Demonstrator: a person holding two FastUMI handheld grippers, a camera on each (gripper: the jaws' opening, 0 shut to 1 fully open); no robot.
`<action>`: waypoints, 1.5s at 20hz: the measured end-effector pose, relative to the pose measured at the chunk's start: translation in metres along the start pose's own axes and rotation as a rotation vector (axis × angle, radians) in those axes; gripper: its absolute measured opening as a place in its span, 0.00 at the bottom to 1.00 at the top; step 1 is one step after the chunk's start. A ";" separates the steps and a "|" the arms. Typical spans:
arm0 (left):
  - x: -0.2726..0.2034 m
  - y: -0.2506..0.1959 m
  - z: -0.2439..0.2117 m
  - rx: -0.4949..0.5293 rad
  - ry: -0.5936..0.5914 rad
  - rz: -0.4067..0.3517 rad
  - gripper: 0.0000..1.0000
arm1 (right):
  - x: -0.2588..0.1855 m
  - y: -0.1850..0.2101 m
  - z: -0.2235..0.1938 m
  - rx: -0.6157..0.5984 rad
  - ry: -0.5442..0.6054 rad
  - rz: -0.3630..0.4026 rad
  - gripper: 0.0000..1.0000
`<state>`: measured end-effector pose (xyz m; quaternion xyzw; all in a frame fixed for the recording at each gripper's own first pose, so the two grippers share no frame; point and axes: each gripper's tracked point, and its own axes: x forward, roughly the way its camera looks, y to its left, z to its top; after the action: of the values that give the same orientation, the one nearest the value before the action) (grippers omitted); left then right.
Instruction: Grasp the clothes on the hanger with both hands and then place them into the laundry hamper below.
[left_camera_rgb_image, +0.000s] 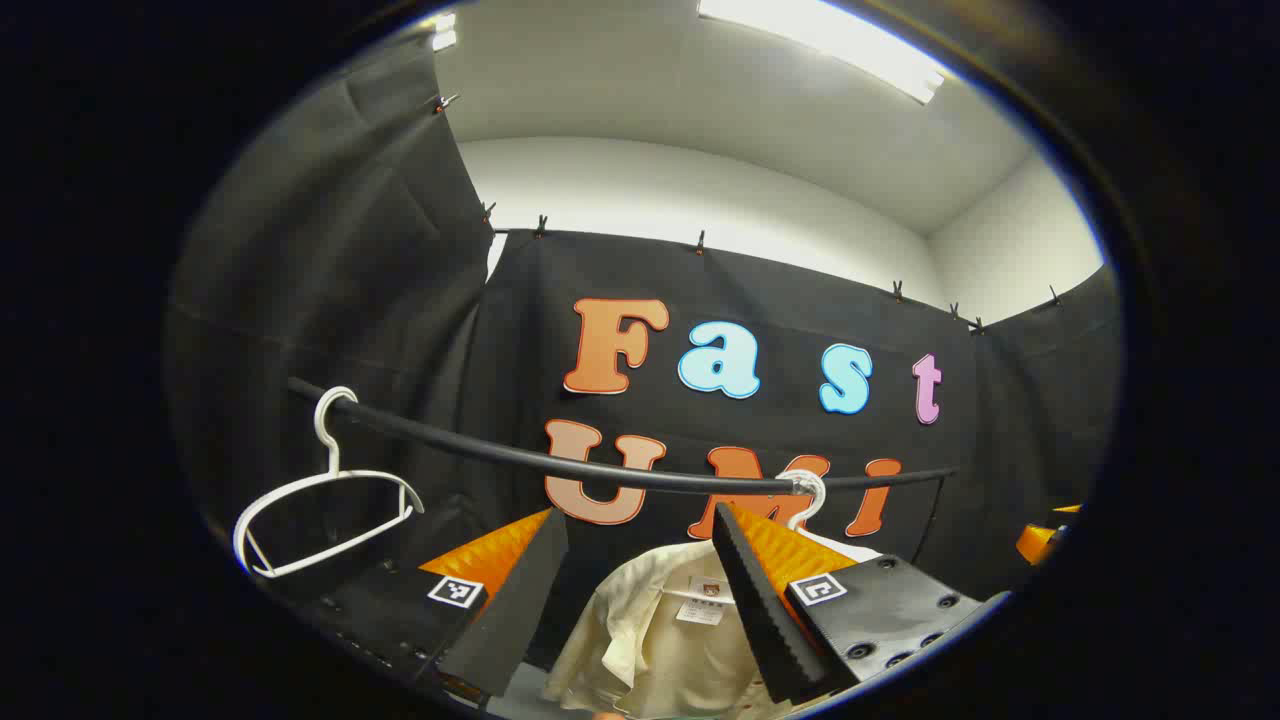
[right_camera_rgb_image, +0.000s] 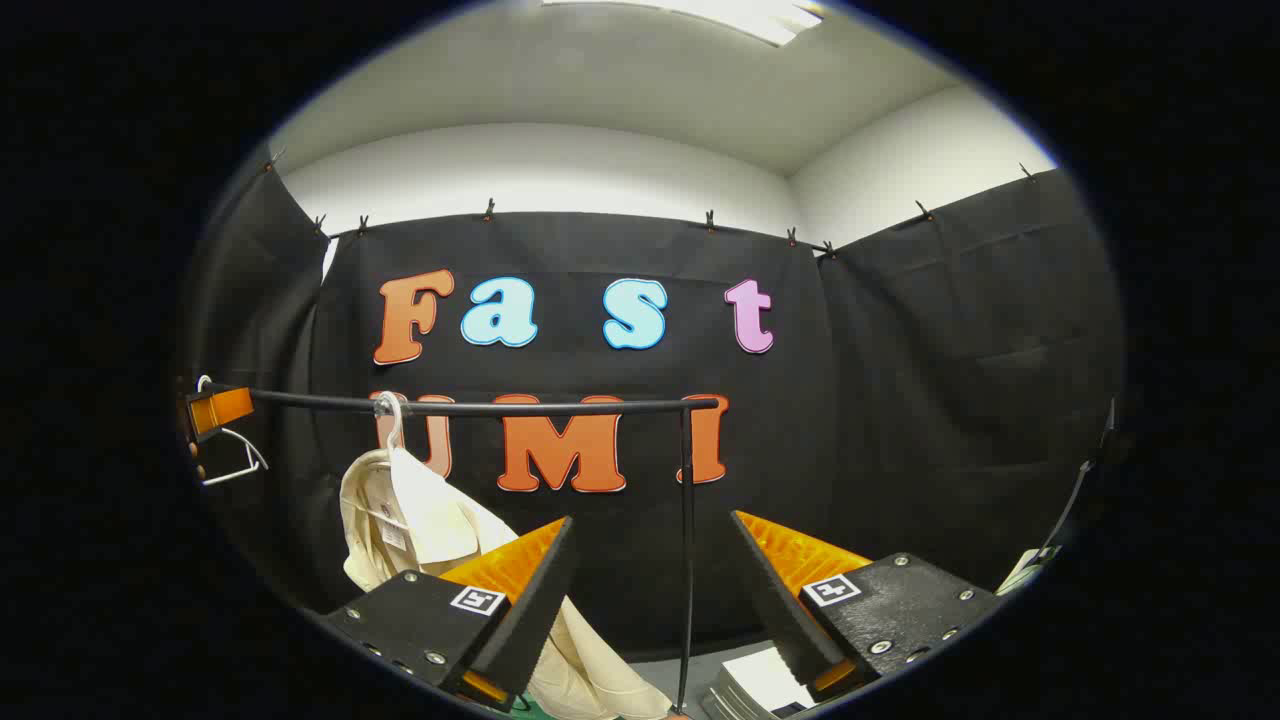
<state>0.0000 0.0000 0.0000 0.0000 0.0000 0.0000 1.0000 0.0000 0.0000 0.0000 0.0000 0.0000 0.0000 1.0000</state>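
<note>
A cream shirt (left_camera_rgb_image: 655, 640) hangs on a white hanger (left_camera_rgb_image: 805, 495) from a black rail (left_camera_rgb_image: 560, 462). In the left gripper view my left gripper (left_camera_rgb_image: 640, 560) is open, its fingers either side of the shirt's collar but nearer the camera, not touching it. In the right gripper view the same shirt (right_camera_rgb_image: 420, 530) hangs at the left on its hanger (right_camera_rgb_image: 388, 415) under the rail (right_camera_rgb_image: 500, 406). My right gripper (right_camera_rgb_image: 650, 570) is open, to the right of the shirt, with nothing between its fingers. The left gripper (right_camera_rgb_image: 215, 410) shows at the far left edge.
An empty white hanger (left_camera_rgb_image: 320, 500) hangs at the rail's left end. The rail's upright post (right_camera_rgb_image: 687, 560) stands between my right fingers, farther off. White stacked items (right_camera_rgb_image: 760, 685) lie low at the right. Black cloth walls close the booth on all sides.
</note>
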 end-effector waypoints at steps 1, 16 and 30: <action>0.000 0.001 0.001 0.004 -0.004 0.001 0.99 | 0.001 -0.002 0.000 -0.003 0.001 -0.004 0.92; 0.006 -0.004 -0.006 0.009 0.012 -0.008 0.96 | 0.009 0.007 -0.009 -0.031 0.017 0.015 0.92; 0.010 -0.015 -0.044 0.002 0.073 -0.024 0.93 | 0.013 0.047 -0.056 -0.055 0.095 0.070 0.93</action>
<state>0.0098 -0.0147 -0.0443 0.0010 0.0367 -0.0121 0.9993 0.0135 0.0468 -0.0561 -0.0275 0.0473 0.0348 0.9979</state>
